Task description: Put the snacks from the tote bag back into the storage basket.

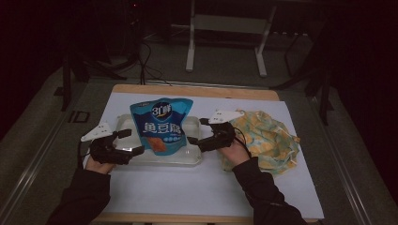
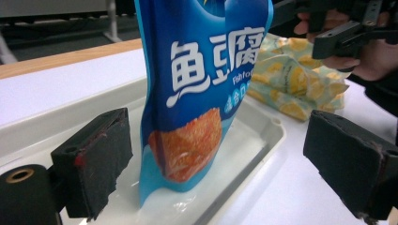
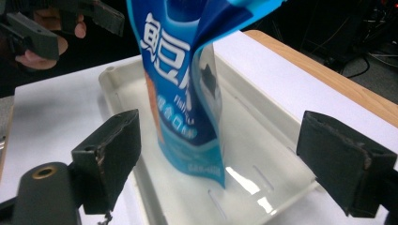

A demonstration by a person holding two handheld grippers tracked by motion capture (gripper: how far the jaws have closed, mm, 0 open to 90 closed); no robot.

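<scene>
A blue snack pouch [image 1: 161, 124] with white lettering and an orange food picture stands upright in a clear shallow tray [image 1: 192, 157] on the white table cover. My left gripper [image 1: 133, 142] is open at the tray's left end, its jaws apart from the pouch. At the tray's right end my right gripper [image 1: 197, 131] is open too, holding nothing. In the left gripper view the pouch [image 2: 202, 93] rises between and beyond the wide black pads [image 2: 94, 159]. The right gripper view shows the pouch [image 3: 183, 84] edge-on in the tray [image 3: 263, 154], ahead of the pads [image 3: 342, 159].
A crumpled yellow patterned cloth bag [image 1: 267, 140] lies right of the tray, beside the right hand. The white cover [image 1: 197, 192] has a wooden table edge [image 1: 187, 89] at the far side. Metal stand legs [image 1: 190, 51] and cables lie on the floor beyond.
</scene>
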